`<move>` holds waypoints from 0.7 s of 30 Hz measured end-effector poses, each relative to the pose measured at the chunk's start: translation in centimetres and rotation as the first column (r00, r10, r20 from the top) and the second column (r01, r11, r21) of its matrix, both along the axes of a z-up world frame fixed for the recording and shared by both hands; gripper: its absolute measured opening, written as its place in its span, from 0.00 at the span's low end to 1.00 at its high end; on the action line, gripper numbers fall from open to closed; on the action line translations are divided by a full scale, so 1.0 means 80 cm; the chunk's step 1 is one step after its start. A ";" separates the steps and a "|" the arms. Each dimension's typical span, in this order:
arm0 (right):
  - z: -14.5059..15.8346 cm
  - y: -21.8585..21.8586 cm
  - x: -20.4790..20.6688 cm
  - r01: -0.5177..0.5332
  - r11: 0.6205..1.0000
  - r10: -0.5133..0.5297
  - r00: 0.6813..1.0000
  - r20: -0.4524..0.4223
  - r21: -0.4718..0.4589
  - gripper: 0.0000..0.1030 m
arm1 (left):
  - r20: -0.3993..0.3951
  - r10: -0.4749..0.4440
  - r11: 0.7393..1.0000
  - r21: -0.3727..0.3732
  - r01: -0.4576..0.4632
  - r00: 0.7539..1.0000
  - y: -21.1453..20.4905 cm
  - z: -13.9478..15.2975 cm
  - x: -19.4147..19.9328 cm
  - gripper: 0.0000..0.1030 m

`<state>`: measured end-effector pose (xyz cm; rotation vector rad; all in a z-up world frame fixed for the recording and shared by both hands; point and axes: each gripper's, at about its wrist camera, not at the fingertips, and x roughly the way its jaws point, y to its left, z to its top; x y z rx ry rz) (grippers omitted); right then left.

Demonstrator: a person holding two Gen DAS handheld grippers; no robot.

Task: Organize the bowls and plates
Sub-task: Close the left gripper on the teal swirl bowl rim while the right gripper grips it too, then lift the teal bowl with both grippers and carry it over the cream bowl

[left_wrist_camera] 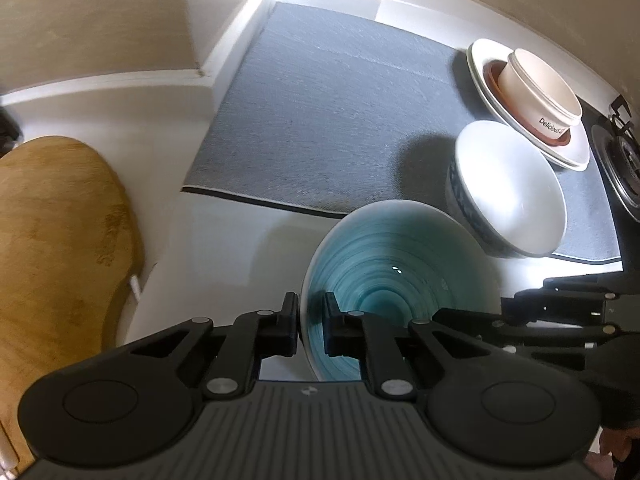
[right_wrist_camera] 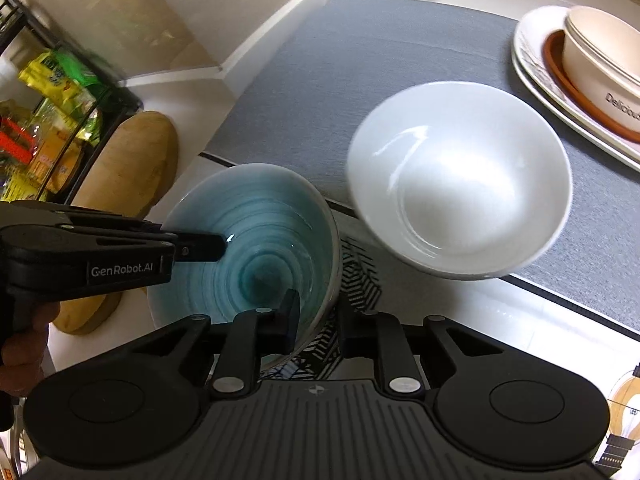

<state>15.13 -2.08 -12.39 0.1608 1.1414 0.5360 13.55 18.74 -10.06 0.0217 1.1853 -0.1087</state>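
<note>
Holding the teal bowl (left_wrist_camera: 396, 280) by its rim from two sides, I am somewhere in the middle of the tidying. My left tool (left_wrist_camera: 312, 320) is clenched on the rim nearest to it, one finger inside the bowl and one outside. My right tool (right_wrist_camera: 318, 320) straddles the opposite rim in the same way; its jaws stand a little wider, and I cannot tell for sure if they press the wall or only enclose it. The bowl is just in front of both tools, above the white table (left_wrist_camera: 224, 248), near the front edge of the grey mat (left_wrist_camera: 320, 120). Whether it rests on the table or is lifted, the pictures do not show.

What looks done already: far ahead and to the right of my left tool there is a stack on the mat, with white plates (left_wrist_camera: 484, 80) below, a brown plate (left_wrist_camera: 494, 74) on them, and cream bowls (left_wrist_camera: 536, 92) nested on top.

What is left, as I judge it: the white bowl (right_wrist_camera: 460, 184) stands alone on the mat, just beyond my right tool and close beside the teal bowl, and the teal one itself has no place yet. I think these two must be nested together, or go to the stack. A wooden board (left_wrist_camera: 60, 260) lies to the left of my left tool and seems not part of the work.
</note>
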 end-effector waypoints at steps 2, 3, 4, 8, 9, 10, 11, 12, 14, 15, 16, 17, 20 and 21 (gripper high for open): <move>0.006 0.004 -0.001 -0.016 1.000 0.016 1.000 0.013 0.005 0.19 | 0.013 0.012 1.000 0.002 -0.012 1.000 0.006 0.009 -0.007 0.12; 0.009 0.006 -0.002 -0.024 1.000 0.024 1.000 0.021 0.008 0.19 | 0.022 0.020 1.000 0.002 -0.020 1.000 0.008 0.014 -0.012 0.12; 0.013 0.008 -0.002 -0.033 0.999 0.033 0.999 0.029 0.013 0.19 | 0.031 0.028 1.000 0.001 -0.028 0.999 0.012 0.020 -0.015 0.12; 0.034 0.014 -0.004 -0.065 0.997 0.062 0.996 0.068 0.033 0.18 | 0.076 0.062 0.998 -0.002 -0.062 0.995 0.024 0.046 -0.028 0.11; 0.039 0.016 -0.003 -0.069 0.997 0.066 0.995 0.074 0.042 0.18 | 0.089 0.067 0.998 0.000 -0.067 0.994 0.026 0.052 -0.031 0.11; 0.044 0.017 -0.003 -0.074 0.996 0.069 0.994 0.082 0.049 0.17 | 0.103 0.071 0.997 0.002 -0.071 0.992 0.027 0.059 -0.034 0.11; 0.049 0.019 -0.002 -0.078 0.995 0.073 0.993 0.092 0.055 0.17 | 0.118 0.075 0.997 0.004 -0.076 0.990 0.028 0.066 -0.037 0.11; 0.055 0.020 -0.002 -0.082 0.995 0.075 0.992 0.105 0.062 0.17 | 0.131 0.079 0.997 0.005 -0.080 0.988 0.029 0.073 -0.039 0.11; 0.067 0.021 -0.002 -0.087 0.993 0.077 0.989 0.128 0.077 0.17 | 0.157 0.084 0.996 0.004 -0.086 0.984 0.032 0.085 -0.040 0.11; 0.074 0.020 -0.002 -0.088 0.993 0.076 0.987 0.141 0.084 0.17 | 0.171 0.084 0.996 0.005 -0.087 0.982 0.031 0.092 -0.040 0.11; 0.080 0.020 -0.001 -0.087 0.992 0.073 0.986 0.152 0.091 0.17 | 0.186 0.082 0.996 0.007 -0.085 0.979 0.030 0.098 -0.040 0.11; 0.086 0.018 0.001 -0.085 0.992 0.069 0.984 0.162 0.097 0.17 | 0.201 0.079 0.997 0.008 -0.082 0.976 0.028 0.104 -0.039 0.11; 0.102 0.009 0.005 -0.072 0.992 0.050 0.980 0.194 0.105 0.17 | 0.235 0.064 0.998 0.008 -0.067 0.970 0.017 0.117 -0.029 0.11; 0.106 0.005 0.008 -0.063 0.992 0.040 0.978 0.205 0.106 0.17 | 0.244 0.056 0.998 0.006 -0.060 0.968 0.011 0.121 -0.025 0.11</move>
